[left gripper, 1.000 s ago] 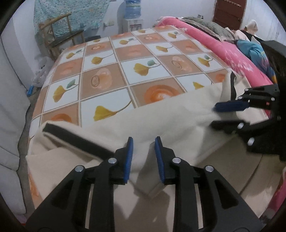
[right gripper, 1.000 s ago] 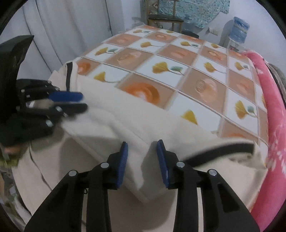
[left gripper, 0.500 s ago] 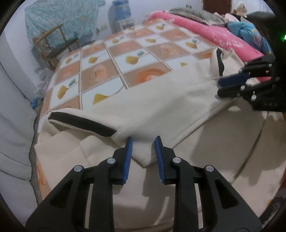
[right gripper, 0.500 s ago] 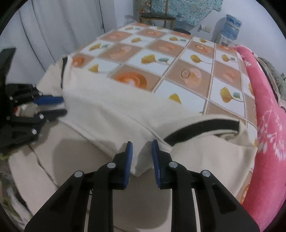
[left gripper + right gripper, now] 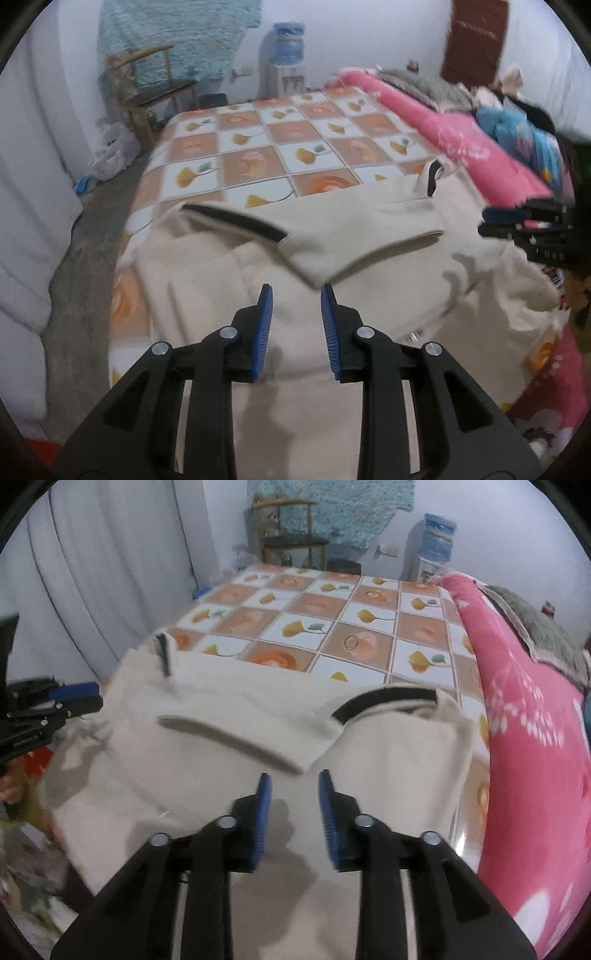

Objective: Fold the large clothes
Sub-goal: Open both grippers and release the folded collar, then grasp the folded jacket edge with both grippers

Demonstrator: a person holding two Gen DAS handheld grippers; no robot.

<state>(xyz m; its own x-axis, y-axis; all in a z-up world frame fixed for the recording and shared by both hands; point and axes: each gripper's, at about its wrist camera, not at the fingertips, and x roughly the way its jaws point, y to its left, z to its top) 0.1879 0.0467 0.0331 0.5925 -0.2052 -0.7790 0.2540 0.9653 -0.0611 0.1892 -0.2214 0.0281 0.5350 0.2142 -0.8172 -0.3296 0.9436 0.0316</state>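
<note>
cream garment [image 5: 369, 229] on checked bedspread [image 5: 280, 147]

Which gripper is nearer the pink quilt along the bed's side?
Right. The right gripper hovers over the cream garment beside the pink quilt; the left gripper is over the garment's opposite end.

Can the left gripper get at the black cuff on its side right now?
Probably yes. The left gripper is empty, jaws apart, and the black cuff lies exposed atop the cream garment just ahead, with nothing lying between them.
</note>
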